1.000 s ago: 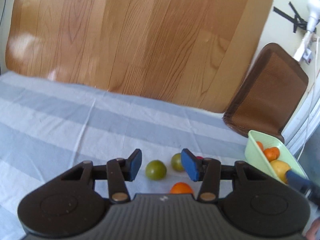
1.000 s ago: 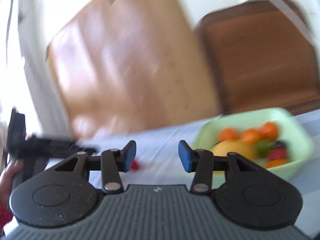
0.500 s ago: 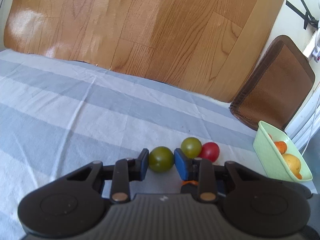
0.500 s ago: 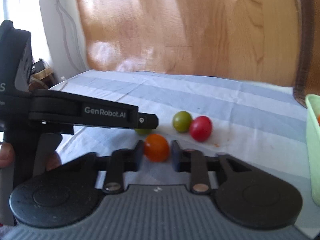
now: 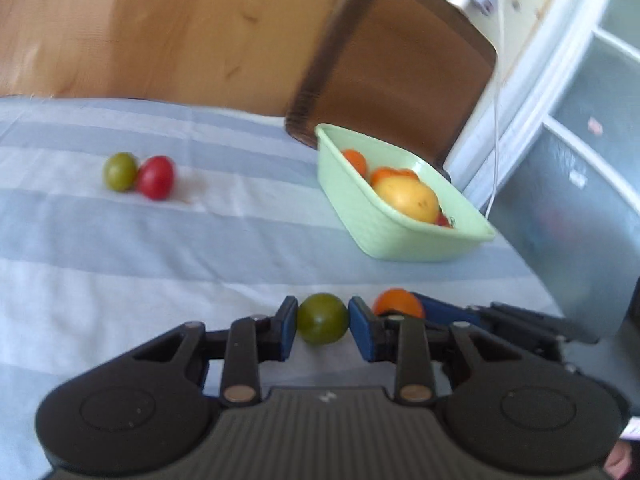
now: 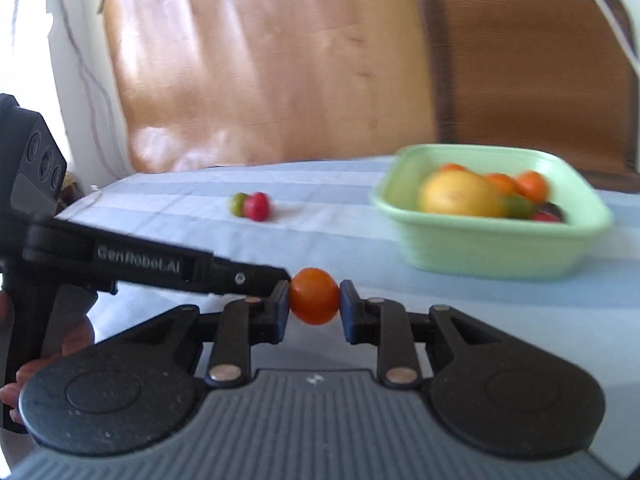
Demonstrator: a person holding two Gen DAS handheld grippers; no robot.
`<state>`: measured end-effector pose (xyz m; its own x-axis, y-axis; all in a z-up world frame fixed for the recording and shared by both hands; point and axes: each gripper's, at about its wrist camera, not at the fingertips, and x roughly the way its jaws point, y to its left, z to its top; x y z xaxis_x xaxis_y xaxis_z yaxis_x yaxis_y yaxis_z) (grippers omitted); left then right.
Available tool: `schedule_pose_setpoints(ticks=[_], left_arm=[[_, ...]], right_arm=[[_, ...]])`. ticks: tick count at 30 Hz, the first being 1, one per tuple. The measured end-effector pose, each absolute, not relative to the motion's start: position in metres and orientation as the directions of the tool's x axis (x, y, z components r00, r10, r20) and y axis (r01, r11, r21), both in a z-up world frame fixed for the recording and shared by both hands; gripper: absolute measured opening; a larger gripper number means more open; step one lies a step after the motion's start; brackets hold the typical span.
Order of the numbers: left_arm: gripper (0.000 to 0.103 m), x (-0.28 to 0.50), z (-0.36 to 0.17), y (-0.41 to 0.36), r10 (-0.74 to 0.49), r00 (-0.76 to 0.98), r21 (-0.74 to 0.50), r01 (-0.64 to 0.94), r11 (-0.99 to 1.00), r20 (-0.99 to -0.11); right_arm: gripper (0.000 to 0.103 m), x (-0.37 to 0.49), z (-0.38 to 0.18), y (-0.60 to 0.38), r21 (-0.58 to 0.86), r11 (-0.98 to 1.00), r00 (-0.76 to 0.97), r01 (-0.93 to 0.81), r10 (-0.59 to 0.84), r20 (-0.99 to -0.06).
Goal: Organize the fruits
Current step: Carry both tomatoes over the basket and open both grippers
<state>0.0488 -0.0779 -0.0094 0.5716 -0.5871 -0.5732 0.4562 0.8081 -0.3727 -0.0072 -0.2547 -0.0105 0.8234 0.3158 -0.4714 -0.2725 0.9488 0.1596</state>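
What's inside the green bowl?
In the green bowl lie a big yellow fruit, several orange ones, something green and something red. Whatever lies underneath them is covered.

A blue-and-white striped cloth [image 5: 160, 240] is noted; pale green basin [image 5: 384, 236], green tomato [image 5: 322, 319], orange tomato [image 6: 314, 296], red tomato [image 5: 156, 178].

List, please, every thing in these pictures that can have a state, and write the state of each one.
left gripper: shut on the green tomato
green tomato: held between the pads
right gripper: shut on the orange tomato
orange tomato: held between the pads
green bowl: upright, with fruit inside
second green tomato: loose on the cloth, touching the red one
red tomato: loose on the cloth
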Motion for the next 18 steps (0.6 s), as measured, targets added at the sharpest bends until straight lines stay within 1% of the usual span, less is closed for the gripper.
schedule_pose_setpoints(ticks=[1, 3, 6, 8, 11, 14, 18], left_arm=[[0.029, 0.048, -0.008, -0.086, -0.59, 0.563, -0.355, 0.477, 0.804, -0.578], [0.029, 0.051, -0.003, -0.094, -0.636, 0.523, -0.407, 0.493, 0.769, -0.568], [0.029, 0.06, 0.016, -0.105, -0.651, 0.538, -0.415, 0.505, 0.757, -0.535], [0.029, 0.073, 0.03, -0.114, -0.659, 0.547, -0.42, 0.509, 0.751, -0.516], [0.029, 0.097, 0.046, -0.132, -0.649, 0.569, -0.408, 0.505, 0.76, -0.505], [0.029, 0.124, 0.052, -0.148, -0.646, 0.565, -0.419, 0.492, 0.763, -0.514], [0.029, 0.153, 0.047, -0.17, -0.608, 0.582, -0.4, 0.458, 0.794, -0.54]], right_arm=[[0.029, -0.009, -0.012, -0.264, 0.165, 0.953, 0.823, -0.253, 0.302, -0.481], [0.029, -0.013, -0.011, -0.283, 0.192, 0.953, 0.828, -0.233, 0.299, -0.475], [0.029, -0.019, 0.002, -0.308, 0.217, 0.955, 0.875, -0.203, 0.277, -0.398], [0.029, -0.014, 0.011, -0.322, 0.215, 0.963, 0.915, -0.161, 0.228, -0.333], [0.029, 0.003, 0.013, -0.336, 0.204, 0.975, 0.947, -0.094, 0.15, -0.283], [0.029, 0.023, 0.006, -0.337, 0.173, 0.983, 0.951, -0.06, 0.109, -0.289], [0.03, 0.028, 0.0, -0.342, 0.18, 0.981, 0.945, -0.069, 0.122, -0.302]])
